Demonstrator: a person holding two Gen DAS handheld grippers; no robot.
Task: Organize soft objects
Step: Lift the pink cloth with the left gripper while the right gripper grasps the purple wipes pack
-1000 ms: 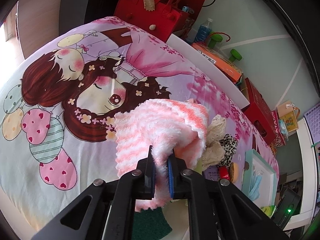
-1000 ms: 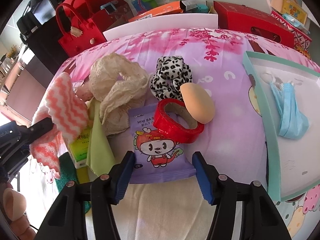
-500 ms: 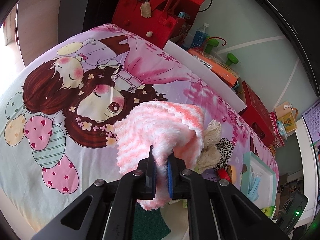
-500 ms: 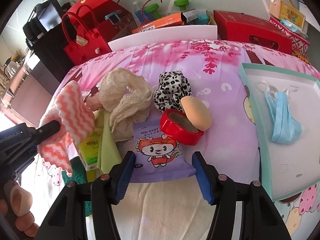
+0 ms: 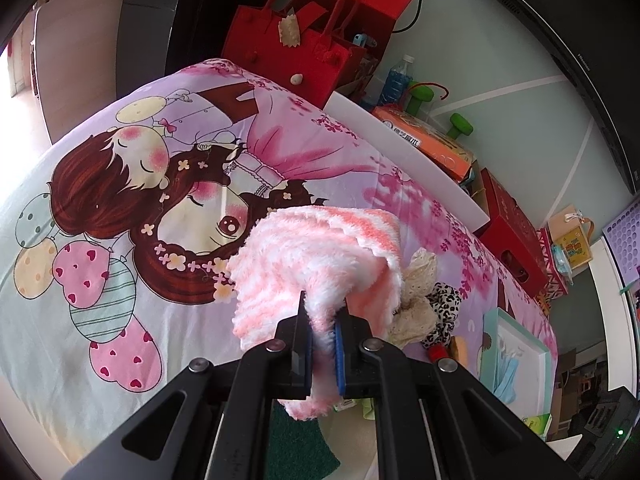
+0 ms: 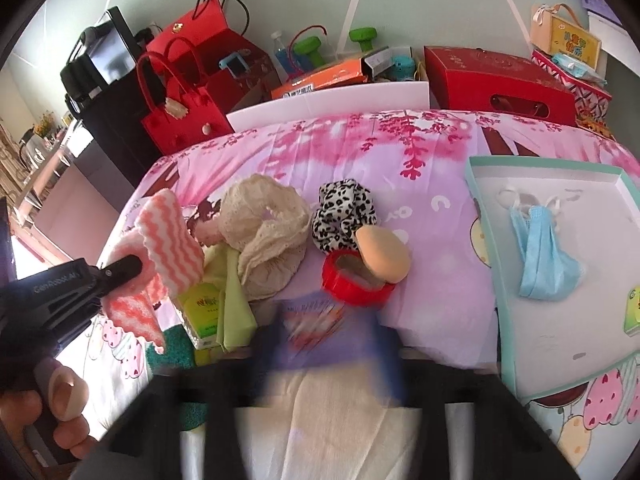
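Now the left gripper clamps the pink-and-white fluffy cloth, which rides higher above the cartoon bedsheet than a second ago, clear of the pile of lace fabric and leopard scrunchie. The right gripper is motion-blurred; I cannot tell its opening. The cloth looks ready to carry toward the teal-rimmed tray, where a blue mask lies.

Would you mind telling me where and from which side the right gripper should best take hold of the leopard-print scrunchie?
Probably from above, pinching the raised top fold of the leopard-print scrunchie. It lies bunched on the bedspread, with the beige sponge touching its near right side and the cream lace cloth close on its left, so only the top and far side look free.
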